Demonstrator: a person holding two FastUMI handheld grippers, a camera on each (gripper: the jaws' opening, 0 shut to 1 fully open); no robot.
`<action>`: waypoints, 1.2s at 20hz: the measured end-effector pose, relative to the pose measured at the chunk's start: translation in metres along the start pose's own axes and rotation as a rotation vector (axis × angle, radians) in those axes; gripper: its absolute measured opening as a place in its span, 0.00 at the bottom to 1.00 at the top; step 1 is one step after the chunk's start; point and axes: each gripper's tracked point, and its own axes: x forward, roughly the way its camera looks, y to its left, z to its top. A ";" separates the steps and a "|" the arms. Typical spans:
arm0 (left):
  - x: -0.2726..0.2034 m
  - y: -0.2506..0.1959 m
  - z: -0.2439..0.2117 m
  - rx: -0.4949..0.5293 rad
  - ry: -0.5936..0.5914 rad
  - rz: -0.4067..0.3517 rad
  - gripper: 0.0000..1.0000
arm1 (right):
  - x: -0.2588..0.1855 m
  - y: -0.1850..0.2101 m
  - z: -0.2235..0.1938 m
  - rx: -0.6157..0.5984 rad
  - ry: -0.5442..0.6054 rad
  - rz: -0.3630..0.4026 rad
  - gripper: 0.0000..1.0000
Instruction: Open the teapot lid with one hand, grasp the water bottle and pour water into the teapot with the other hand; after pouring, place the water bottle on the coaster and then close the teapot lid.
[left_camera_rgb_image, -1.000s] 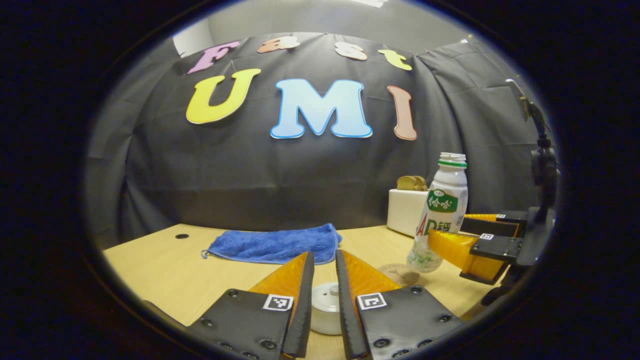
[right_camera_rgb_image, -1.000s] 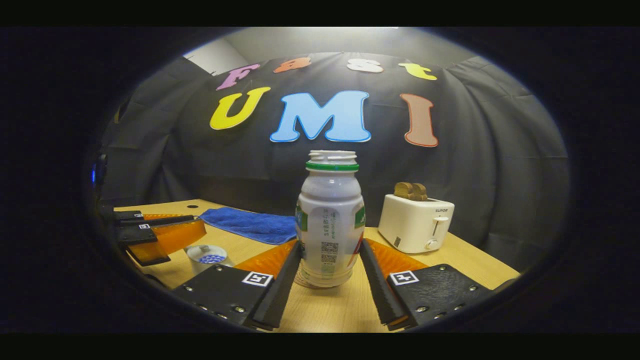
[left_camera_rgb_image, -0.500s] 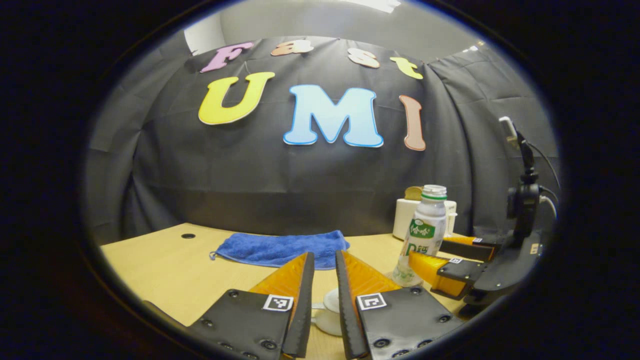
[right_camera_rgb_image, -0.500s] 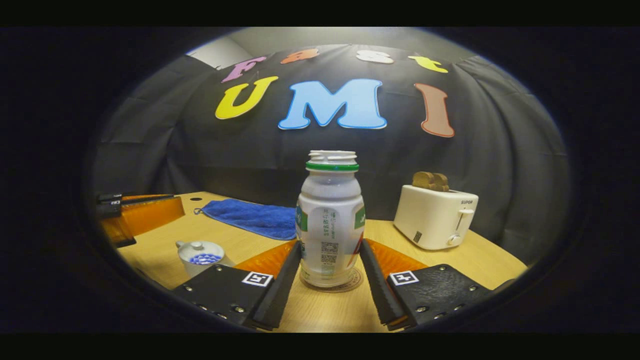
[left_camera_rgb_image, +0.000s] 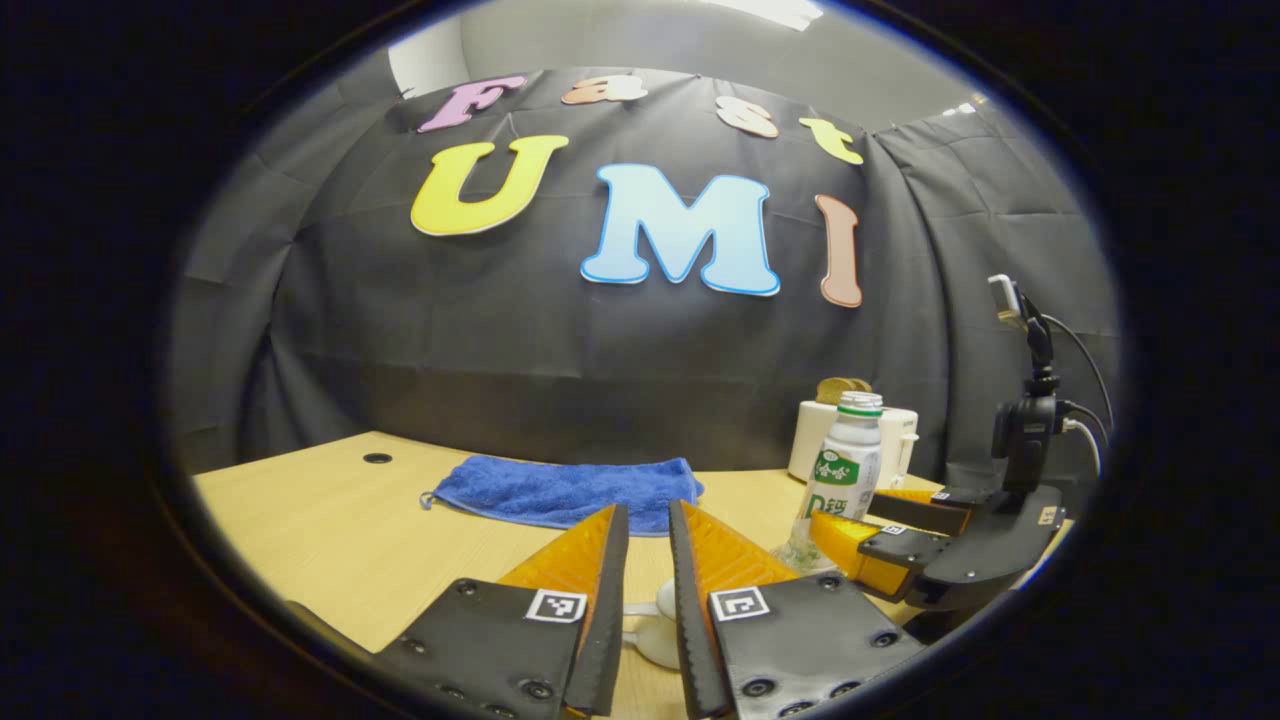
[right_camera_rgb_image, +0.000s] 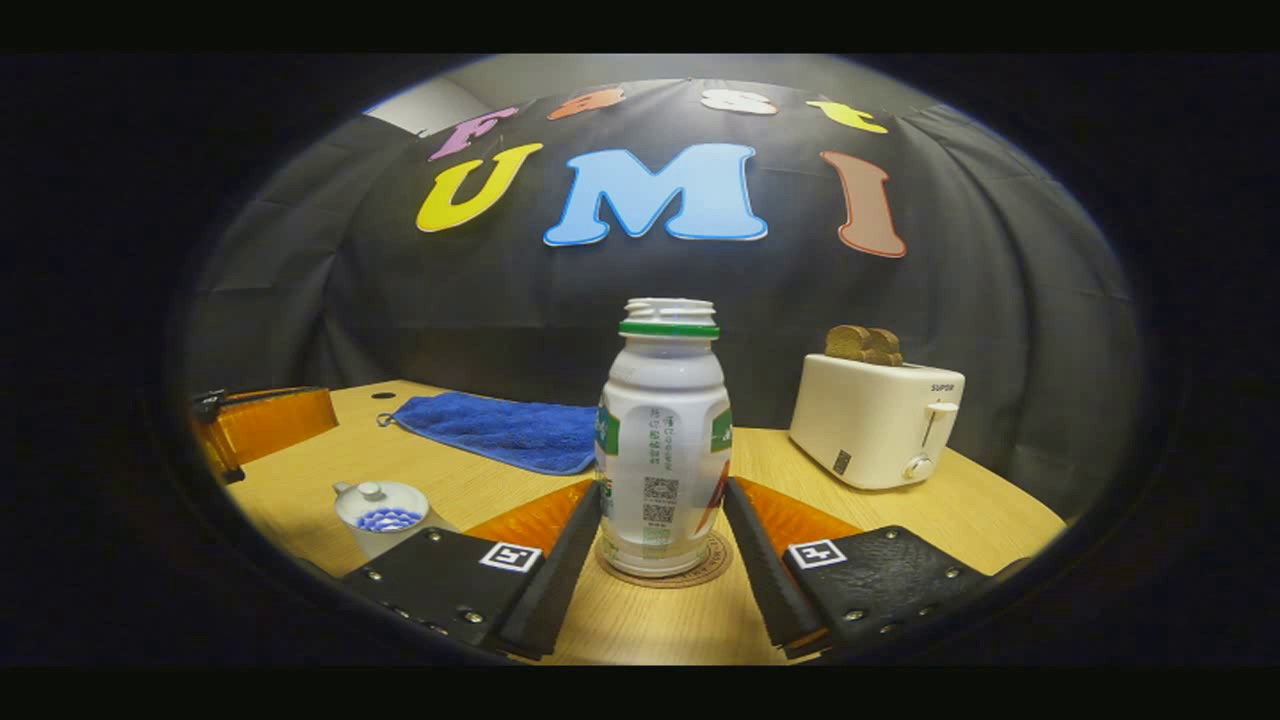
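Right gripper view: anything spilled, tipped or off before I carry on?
Nothing spilled. The water bottle stands upright on the coaster, uncapped. One oddity: the teapot shows blue specks on top beside its knob, so it may not be fully covered; too small to tell.

1 water bottle (right_camera_rgb_image: 662, 440), 1 coaster (right_camera_rgb_image: 712, 568), 1 teapot (right_camera_rgb_image: 382, 512), 1 towel (right_camera_rgb_image: 505, 430), 1 toaster (right_camera_rgb_image: 877, 418), 2 toast slices (right_camera_rgb_image: 864, 343).
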 end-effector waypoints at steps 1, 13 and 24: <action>0.000 -0.001 -0.001 0.001 0.003 -0.001 0.31 | 0.000 0.000 0.000 0.005 -0.005 0.003 0.75; -0.001 -0.005 -0.004 0.023 0.013 -0.002 0.37 | -0.019 -0.009 0.009 0.044 -0.024 -0.009 0.97; -0.037 -0.022 0.008 -0.007 0.026 -0.029 0.37 | -0.075 0.001 0.021 0.044 -0.049 -0.018 0.97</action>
